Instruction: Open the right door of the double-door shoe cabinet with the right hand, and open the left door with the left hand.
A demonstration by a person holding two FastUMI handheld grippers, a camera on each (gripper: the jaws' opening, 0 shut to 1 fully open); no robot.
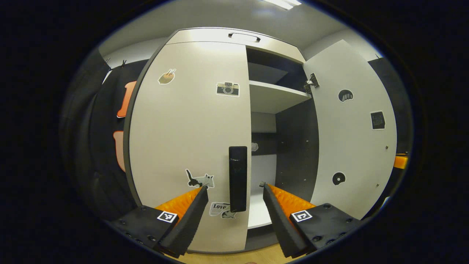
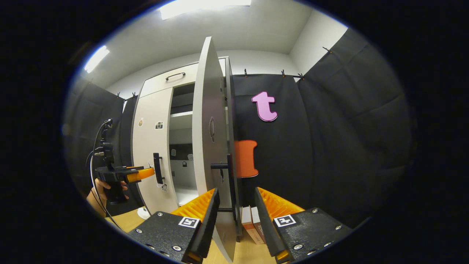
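The pale shoe cabinet's left door [image 1: 183,128] is closed and carries several stickers. Its black vertical handle [image 1: 238,178] stands between the spread fingers of my left gripper [image 1: 234,187], which is open and not pressing on it. The right door [image 1: 351,124] is swung wide open, showing a shelf [image 1: 278,95] inside. In the right gripper view that right door [image 2: 205,146] appears edge-on, with its black handle [image 2: 220,165] just above my open right gripper [image 2: 236,193]; the door's lower edge runs down between the fingers. My left gripper [image 2: 150,171], held by a hand [image 2: 106,187], sits at the left door handle [image 2: 157,168].
A top drawer with a dark handle [image 1: 244,36] runs above the doors. Some books or boxes [image 2: 253,223] stand on the wooden floor [image 2: 253,249] beside the cabinet. Black cloth walls [image 2: 329,146] close in the booth on the right and left.
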